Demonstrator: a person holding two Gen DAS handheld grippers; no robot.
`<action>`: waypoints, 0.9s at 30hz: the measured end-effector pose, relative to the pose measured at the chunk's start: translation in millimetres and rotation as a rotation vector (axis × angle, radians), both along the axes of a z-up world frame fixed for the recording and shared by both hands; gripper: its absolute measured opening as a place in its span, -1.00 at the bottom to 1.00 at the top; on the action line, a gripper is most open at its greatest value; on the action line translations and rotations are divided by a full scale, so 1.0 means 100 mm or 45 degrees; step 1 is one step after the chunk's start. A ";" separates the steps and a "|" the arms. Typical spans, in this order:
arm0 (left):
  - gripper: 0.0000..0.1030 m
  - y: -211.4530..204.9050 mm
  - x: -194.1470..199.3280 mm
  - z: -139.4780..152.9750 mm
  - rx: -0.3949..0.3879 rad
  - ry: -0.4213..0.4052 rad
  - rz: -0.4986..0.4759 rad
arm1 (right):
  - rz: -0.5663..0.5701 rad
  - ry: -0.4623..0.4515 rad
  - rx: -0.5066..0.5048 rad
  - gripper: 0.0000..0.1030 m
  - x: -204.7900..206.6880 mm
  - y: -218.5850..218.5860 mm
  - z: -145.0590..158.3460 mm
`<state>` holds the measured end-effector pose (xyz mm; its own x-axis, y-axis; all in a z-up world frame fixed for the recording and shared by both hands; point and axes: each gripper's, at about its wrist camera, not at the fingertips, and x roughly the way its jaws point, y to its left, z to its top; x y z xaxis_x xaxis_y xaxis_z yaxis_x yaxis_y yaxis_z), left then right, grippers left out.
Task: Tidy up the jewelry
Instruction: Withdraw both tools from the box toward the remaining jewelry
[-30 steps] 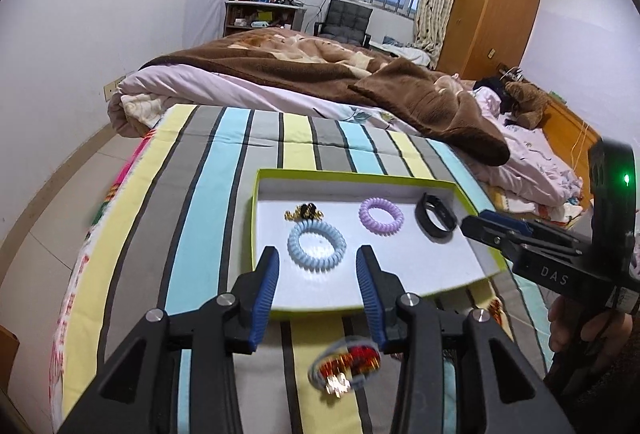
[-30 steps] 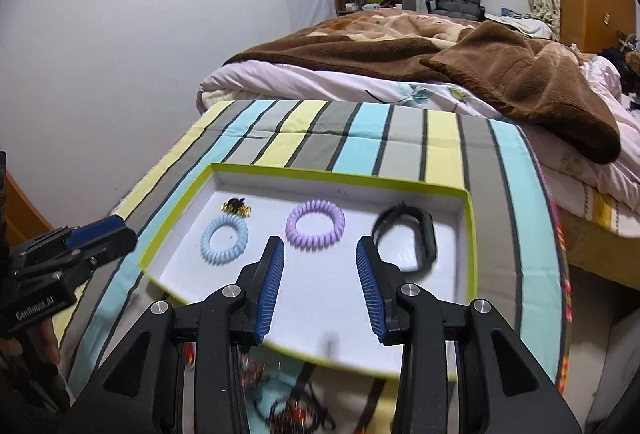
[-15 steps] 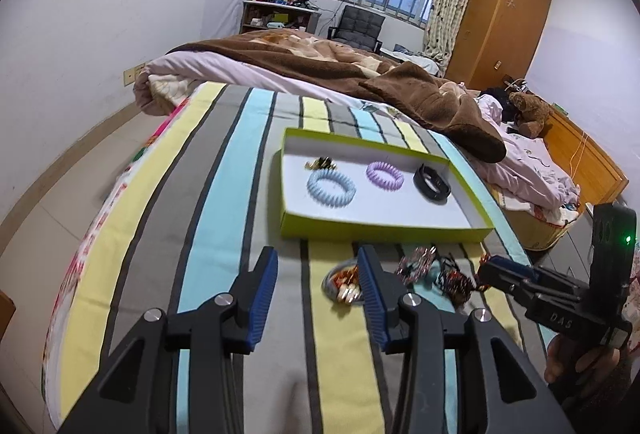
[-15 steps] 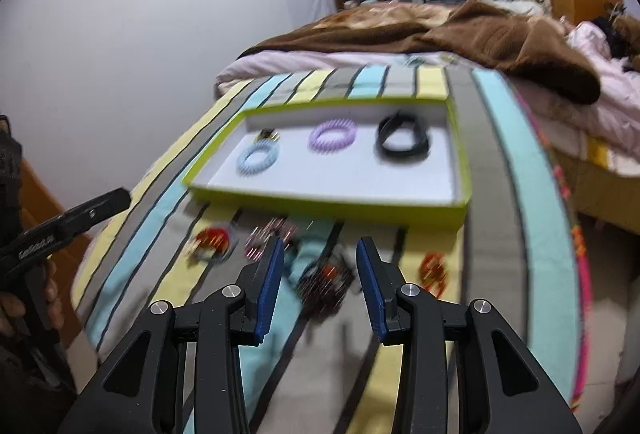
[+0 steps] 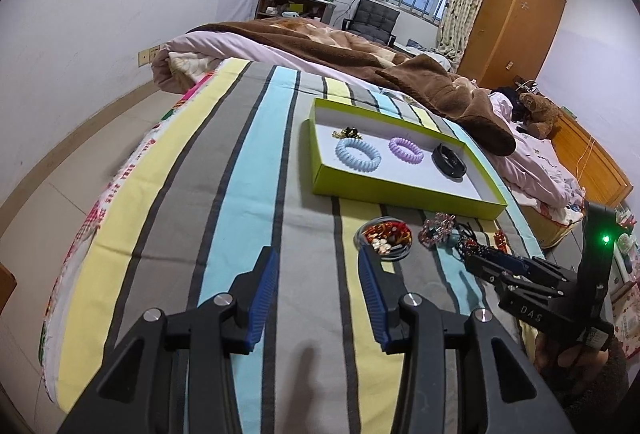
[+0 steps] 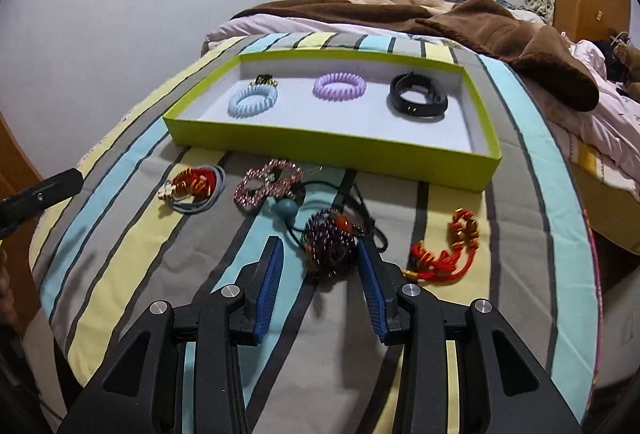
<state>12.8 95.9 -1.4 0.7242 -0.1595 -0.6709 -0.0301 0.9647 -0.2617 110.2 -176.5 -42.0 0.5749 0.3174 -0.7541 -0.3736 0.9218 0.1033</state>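
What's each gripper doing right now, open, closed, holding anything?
Left gripper: open, holding nothing.
Right gripper: open, holding nothing; dark beaded bracelet lies between its fingers, ungripped.

Home bedroom: bed (image 5: pixel 280 161), wardrobe (image 5: pixel 516 21)

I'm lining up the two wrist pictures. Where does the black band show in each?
Left wrist: black band right of centre, at the tray's right end.
Right wrist: black band upper middle, again at the right end.
Shared landmark: the lime-green tray, purple coil tie beside the band.
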 end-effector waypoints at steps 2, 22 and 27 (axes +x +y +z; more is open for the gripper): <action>-0.15 0.02 -0.02 -0.01 -0.003 0.005 0.009 | -0.013 0.008 0.002 -0.23 0.01 -0.01 -0.01; -0.15 -0.20 0.13 -0.04 0.000 0.019 -0.131 | -0.070 -0.038 0.126 -0.55 -0.10 -0.20 0.10; -0.15 -0.32 0.25 -0.11 0.009 0.047 -0.166 | -0.079 -0.034 0.178 -0.55 -0.16 -0.32 0.11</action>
